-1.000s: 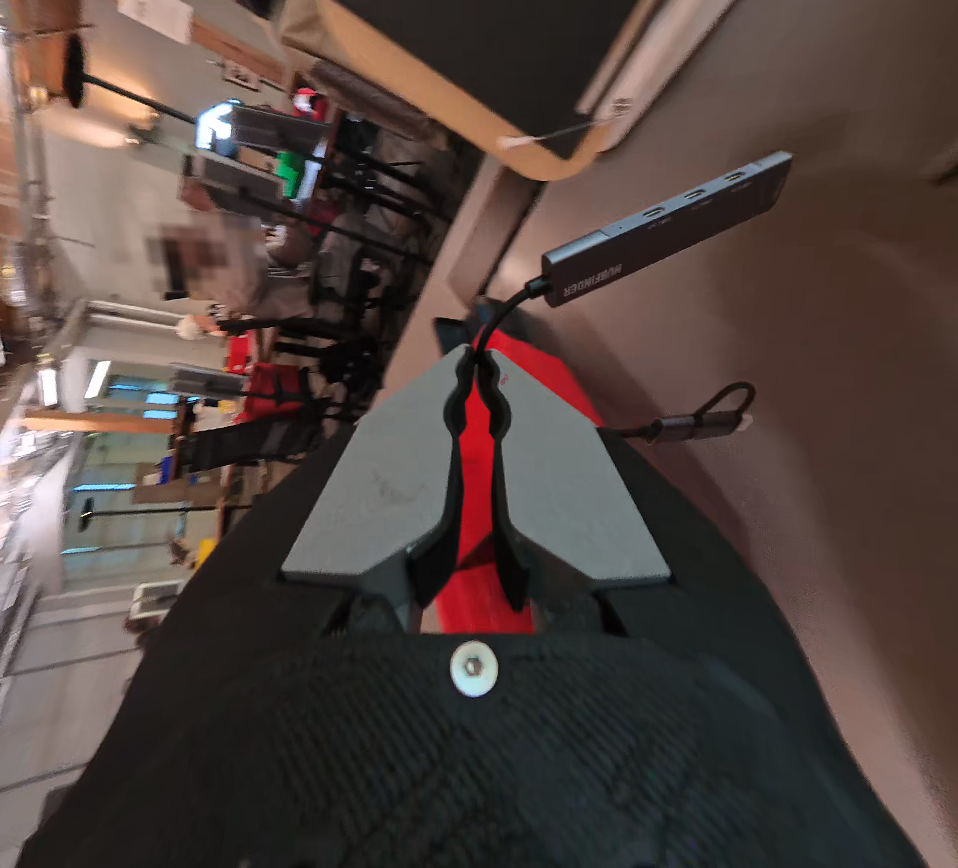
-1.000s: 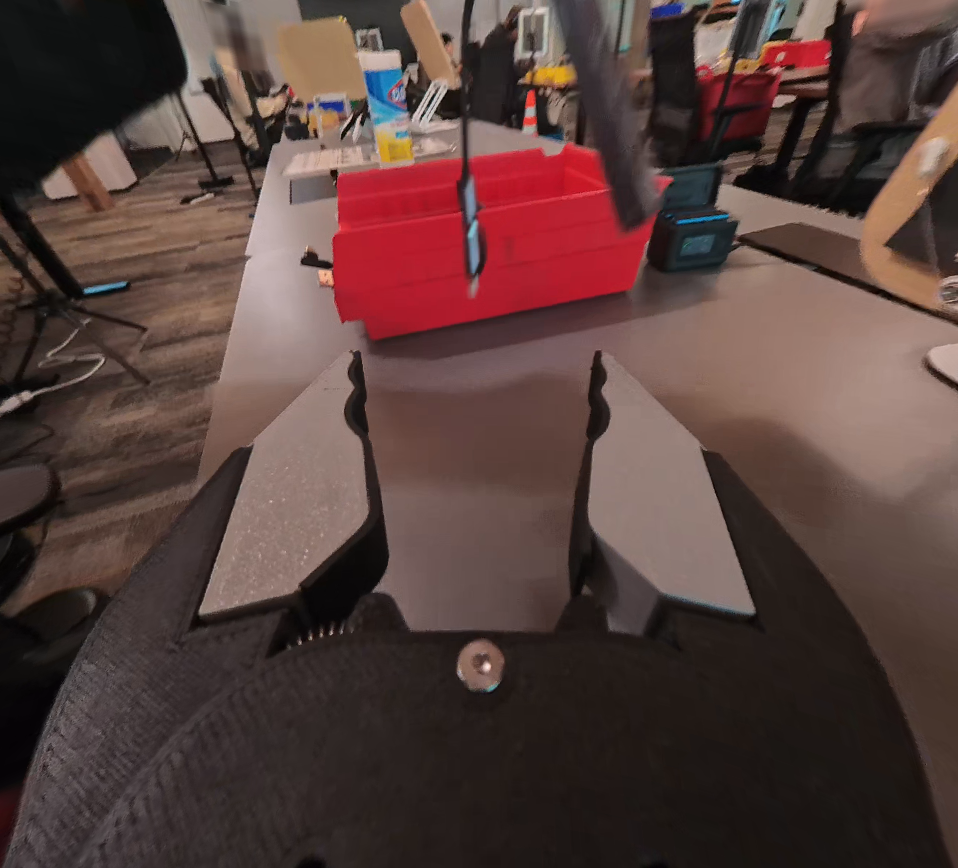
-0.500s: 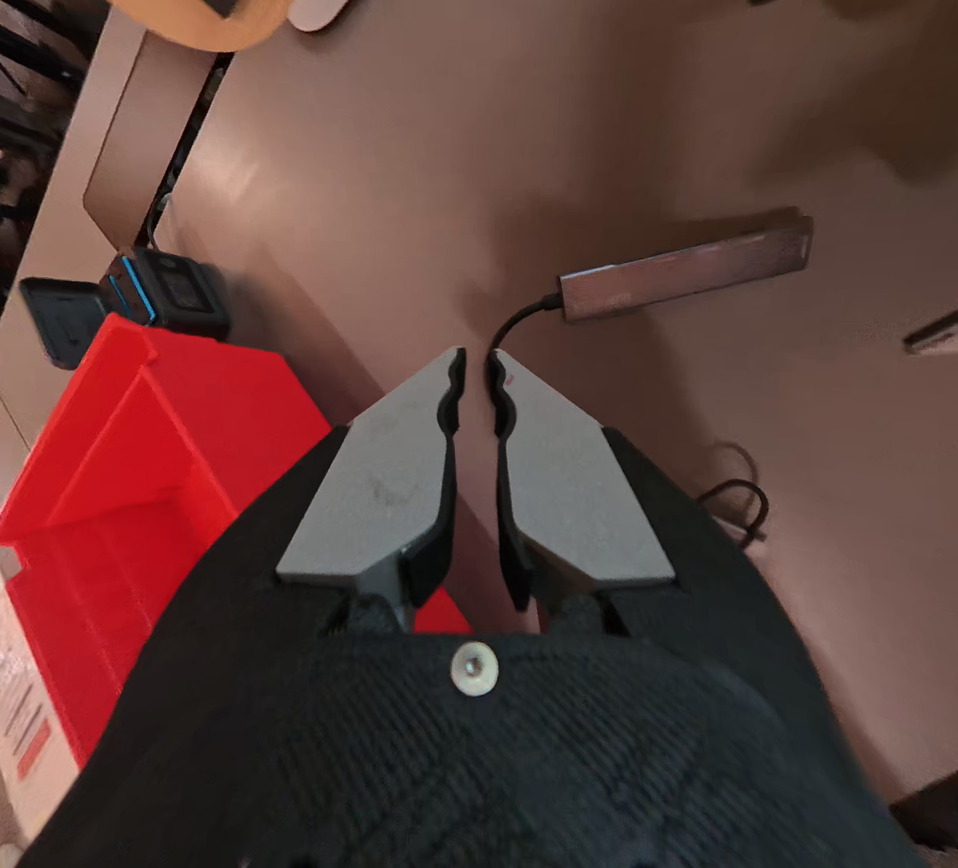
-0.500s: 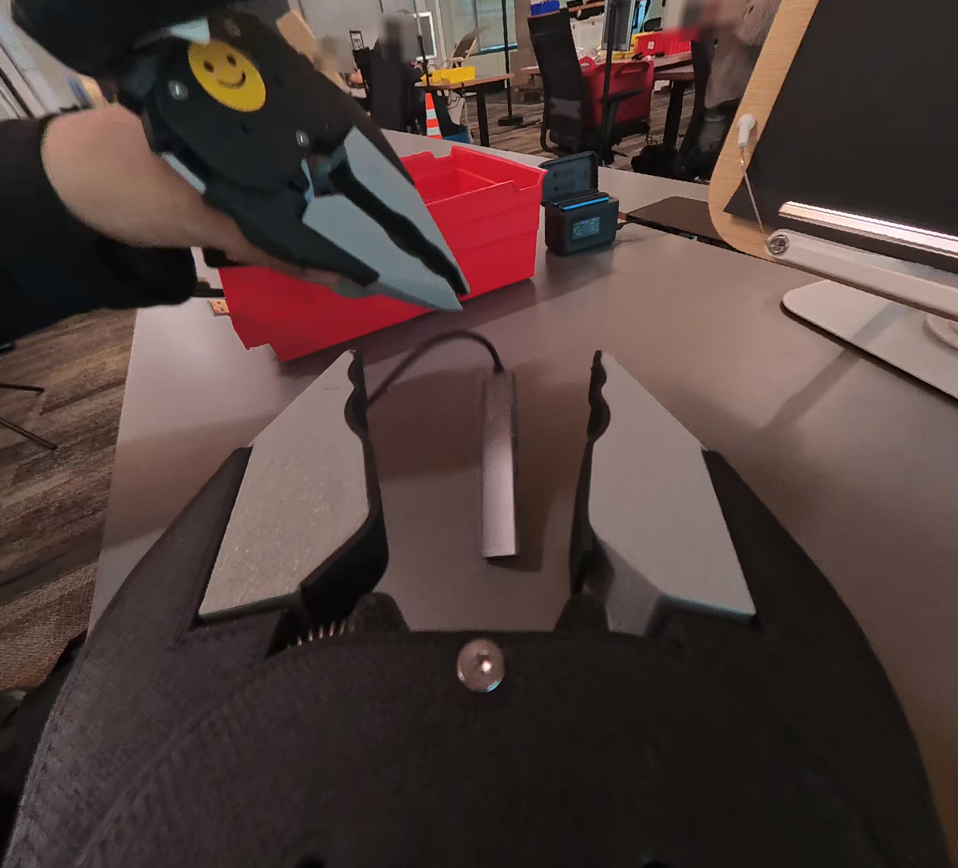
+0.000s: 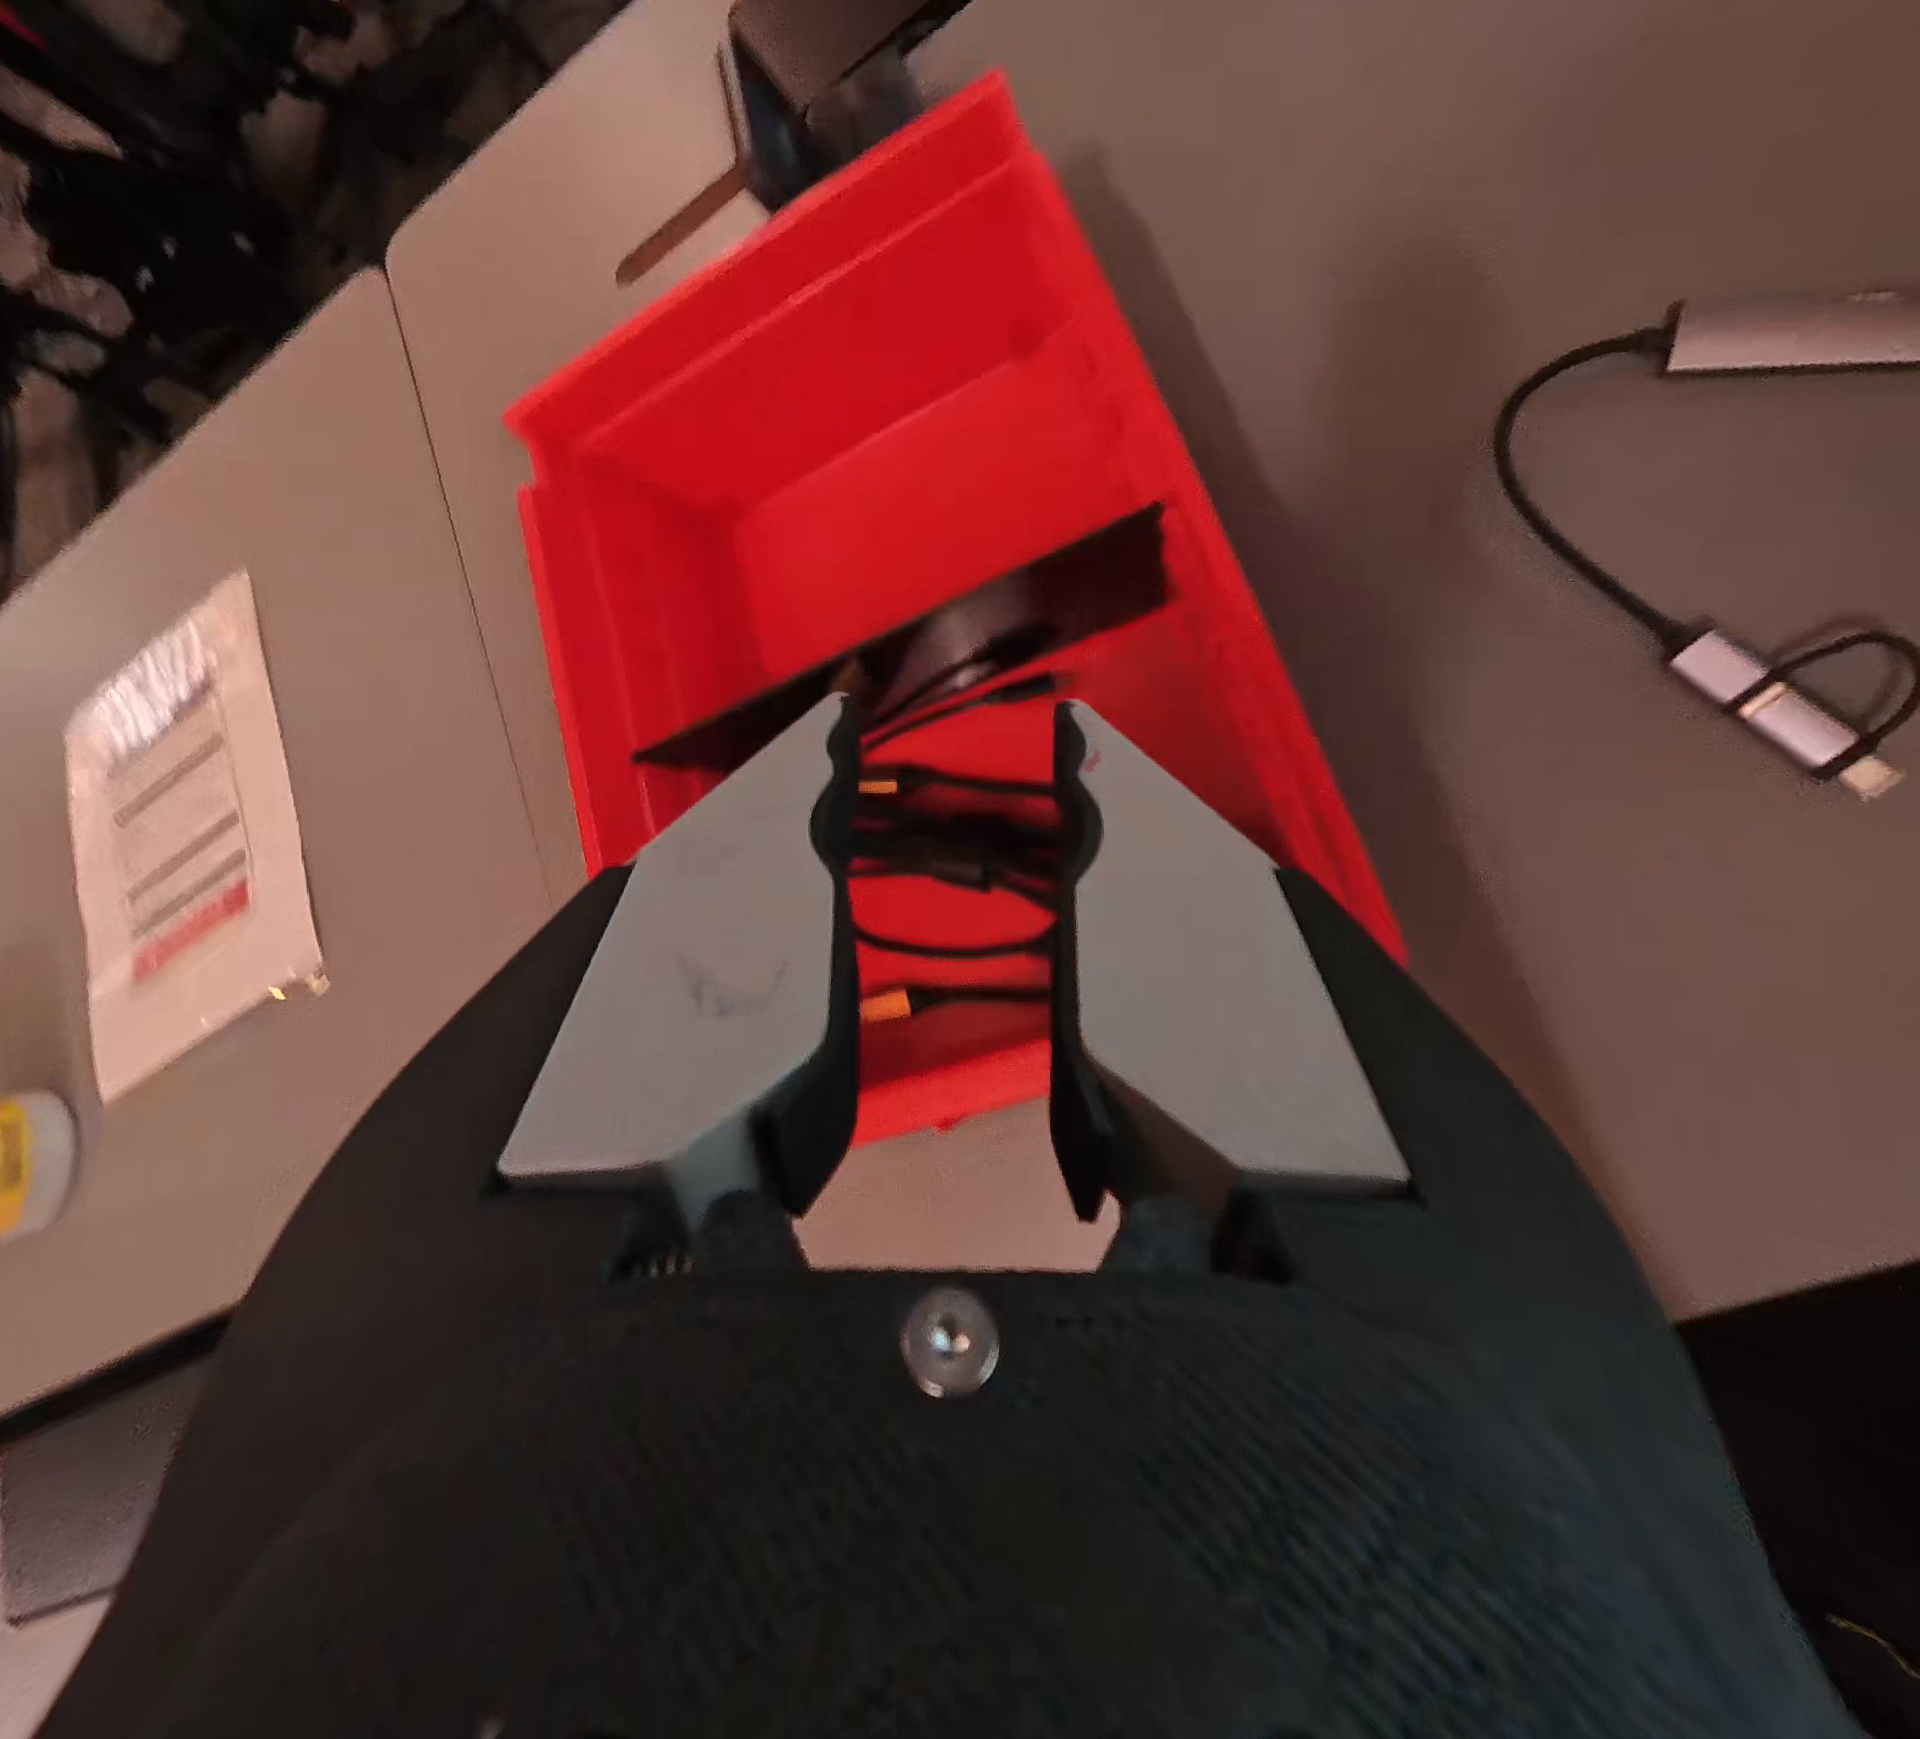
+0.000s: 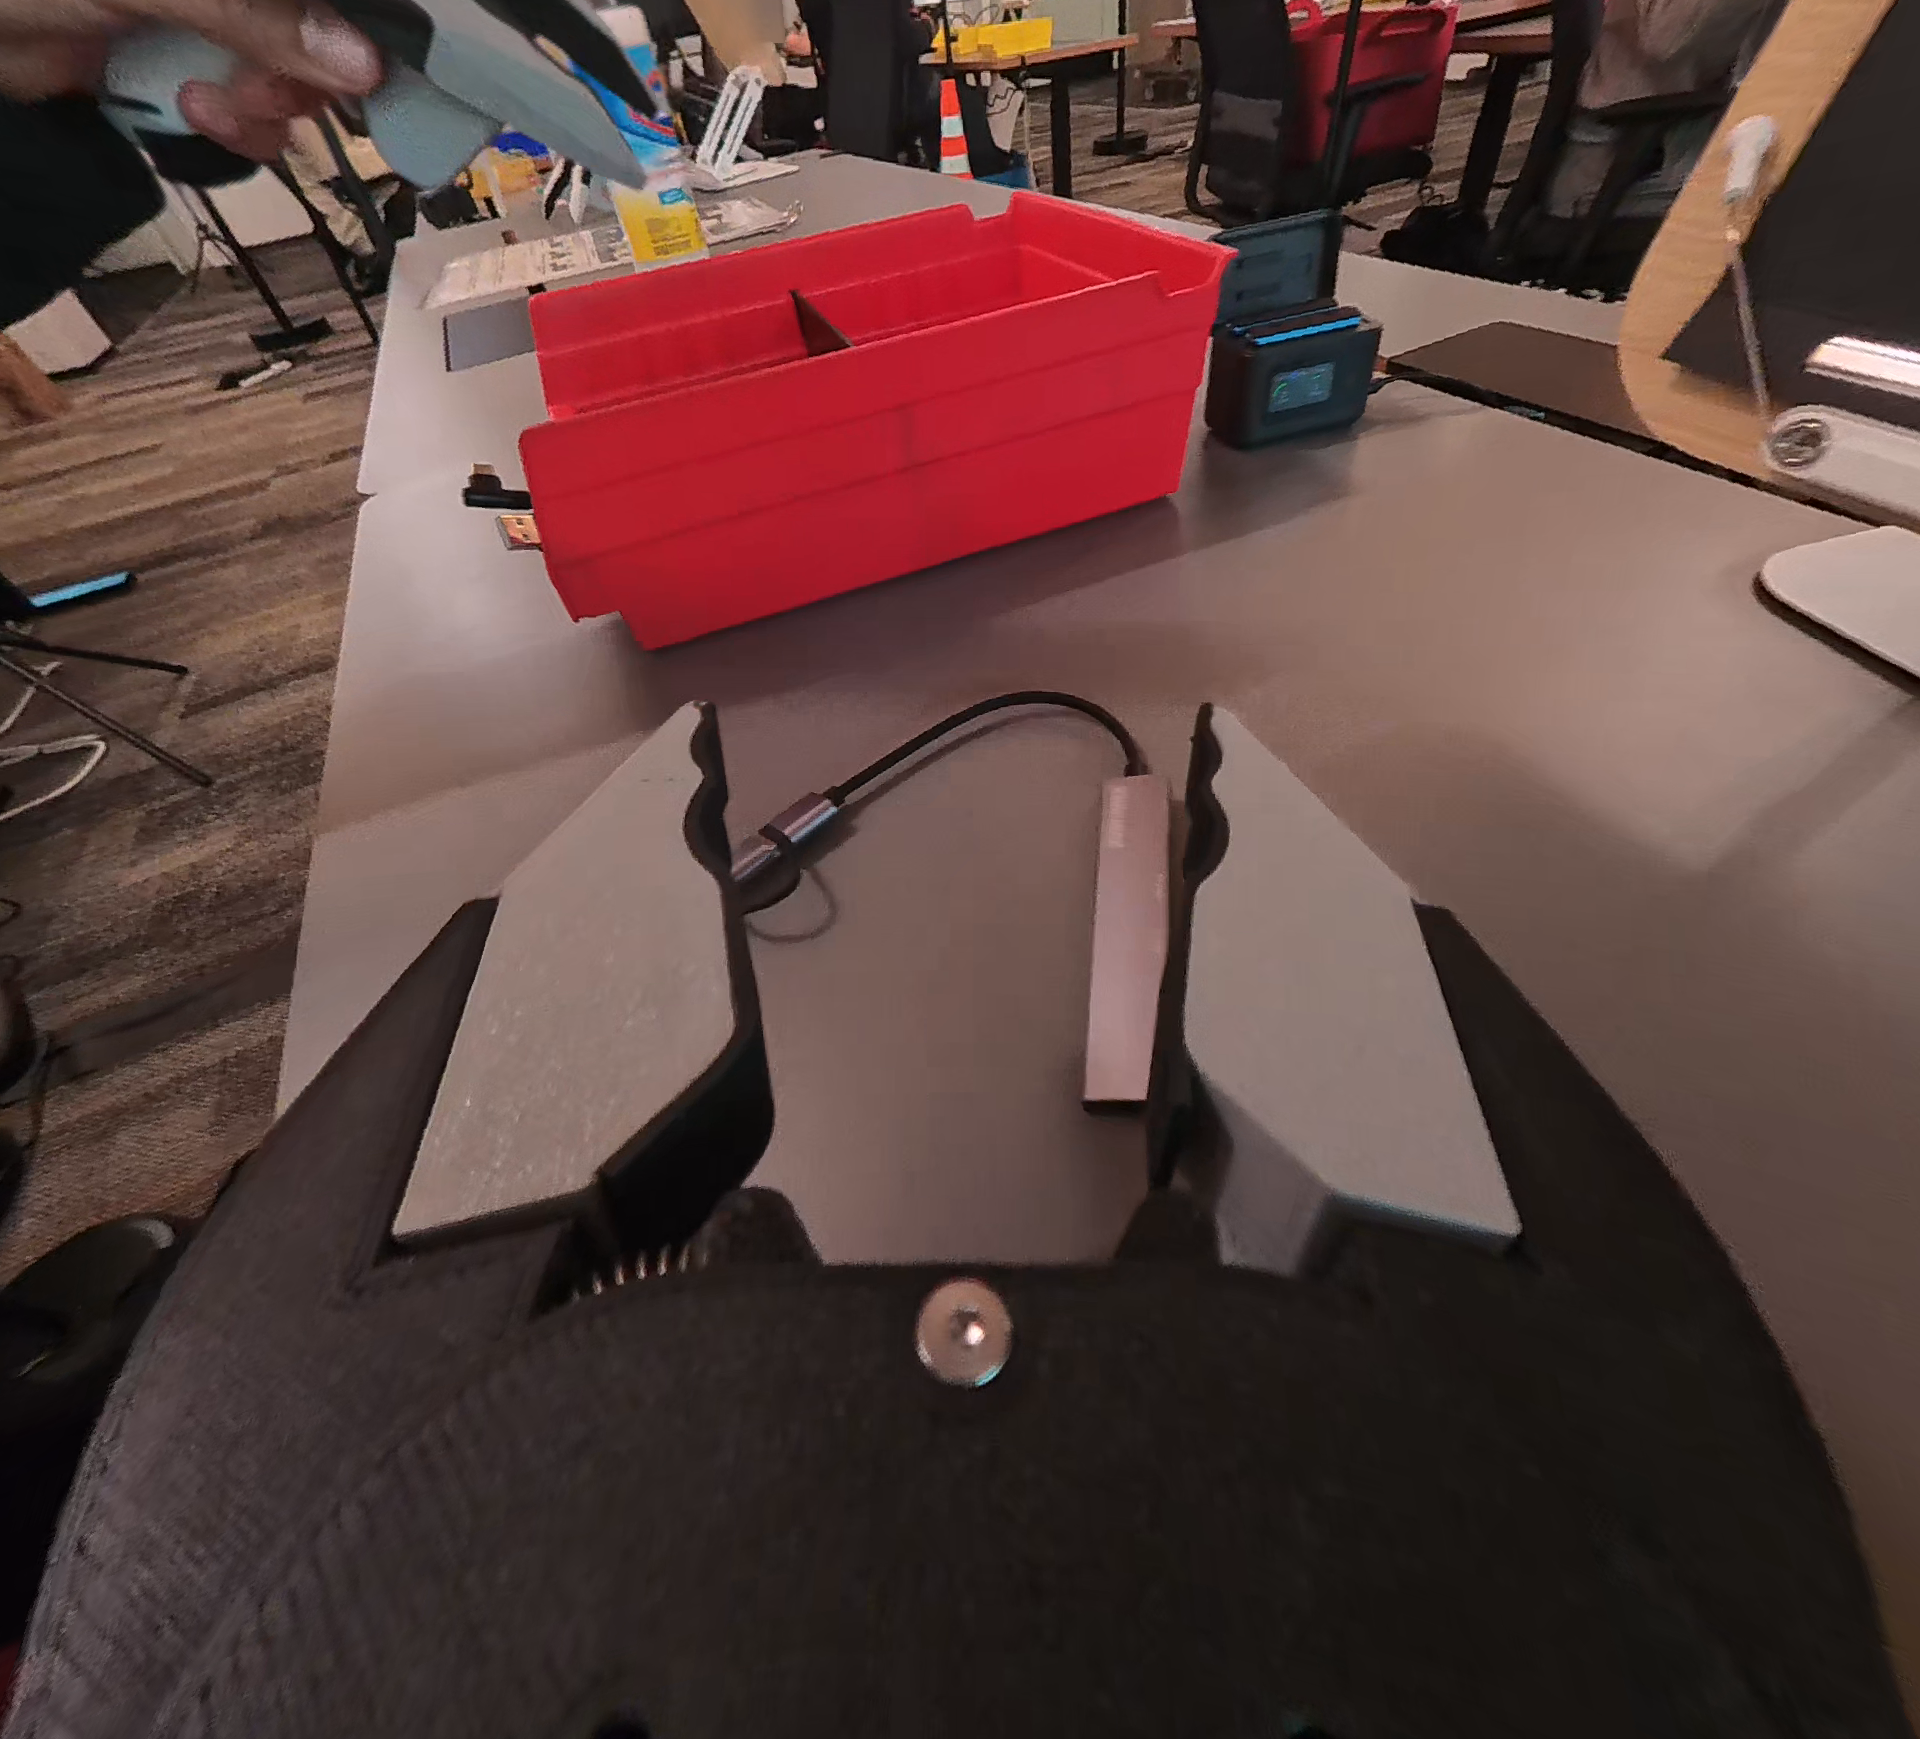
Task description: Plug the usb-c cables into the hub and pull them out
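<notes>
The grey hub [image 6: 1127, 941] lies flat on the table with its short black cable curving to its grey plug [image 6: 790, 832]. My right gripper [image 6: 954, 718] is wide open low over the table. The hub lies between its fingers, close beside the right one, and the pads do not press on it. My left gripper [image 5: 954, 713] is partly open and empty, above the red bin [image 5: 904, 401]. Several black cables with orange-tipped plugs [image 5: 956, 842] lie in the bin below it. The hub [image 5: 1808, 333] shows at the right edge of the left wrist view. The left gripper [image 6: 582, 100] shows top left in the right wrist view.
A black divider stands in the red bin [image 6: 862, 463]. A dark charger case [image 6: 1294, 380] sits to the bin's right, and two loose connectors [image 6: 504, 515] lie at its left end. A monitor foot [image 6: 1849, 588] is at the far right. A laminated sheet [image 5: 187, 837] lies left of the bin. One gripper's finger ends stand about 25 cm off the other's. The dark charger case [image 6: 1294, 380] sits 30 cm or so from the ends of my left fingers.
My left gripper held the hub's cable in the air, set the hub on the table, let go, swung over the red bin and opened. The hub now lies between my right fingers.
</notes>
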Tool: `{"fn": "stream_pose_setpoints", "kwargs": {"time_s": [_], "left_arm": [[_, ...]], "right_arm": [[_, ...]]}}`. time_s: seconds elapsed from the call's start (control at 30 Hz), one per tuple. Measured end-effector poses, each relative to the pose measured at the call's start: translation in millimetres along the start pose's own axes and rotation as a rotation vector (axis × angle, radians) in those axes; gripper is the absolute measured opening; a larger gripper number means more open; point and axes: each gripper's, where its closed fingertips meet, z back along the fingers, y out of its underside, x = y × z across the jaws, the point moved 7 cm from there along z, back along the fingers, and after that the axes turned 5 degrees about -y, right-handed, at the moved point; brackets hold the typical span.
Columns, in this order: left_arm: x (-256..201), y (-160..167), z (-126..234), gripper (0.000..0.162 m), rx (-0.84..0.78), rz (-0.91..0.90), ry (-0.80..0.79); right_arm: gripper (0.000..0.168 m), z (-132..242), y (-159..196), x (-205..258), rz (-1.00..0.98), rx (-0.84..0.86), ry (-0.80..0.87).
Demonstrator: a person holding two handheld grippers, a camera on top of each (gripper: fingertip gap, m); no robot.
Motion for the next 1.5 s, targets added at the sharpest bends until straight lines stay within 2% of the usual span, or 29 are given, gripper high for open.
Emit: {"fn": "stream_pose_setpoints", "kwargs": {"time_s": [0.1,0.23,0.43,0.57,0.73,0.83,1.0,1.17,1.37,1.5], "left_arm": [[11.6,30.5,5.9,0.05,0.02,0.085,0.012],[23.0,56.2,7.4,0.07,0.04,0.136,-0.031],[22.1,65.9,8.5,0.072,0.018,0.16,-0.021],[14.7,61.1,10.7,0.074,-0.073,0.197,0.002],[8.6,58.9,10.9,0.074,-0.167,0.227,0.059],[7.3,54.2,16.8,0.076,-0.306,0.319,0.164],[17.7,57.6,19.7,0.075,-0.485,0.344,0.15],[27.1,61.3,6.9,0.074,-0.634,0.381,0.253],[49.8,64.7,-18.7,0.077,-0.602,0.401,0.288],[50.3,63.8,-26.0,0.077,-0.6,0.397,0.242]], "right_arm": [[0.092,-4.1,0.5,11.6,0.012,-0.008,-0.081],[0.096,-11.9,7.6,18.7,0.074,0.053,-0.082],[0.111,-17.8,16.0,17.4,0.068,0.11,-0.075],[0.123,-16.8,17.4,15.3,0.019,0.123,-0.096],[0.123,-16.1,19.6,12.2,0.002,0.133,-0.095],[0.126,-18.1,19.9,21.7,-0.011,0.132,-0.158],[0.126,-24.3,21.5,42.5,0.016,0.151,-0.244],[0.122,-34.1,25.9,49.7,0.073,0.191,-0.258],[0.121,-38.3,20.2,44.0,0.038,0.163,-0.264],[0.12,-37.0,22.9,34.1,-0.005,0.177,-0.268]]}}
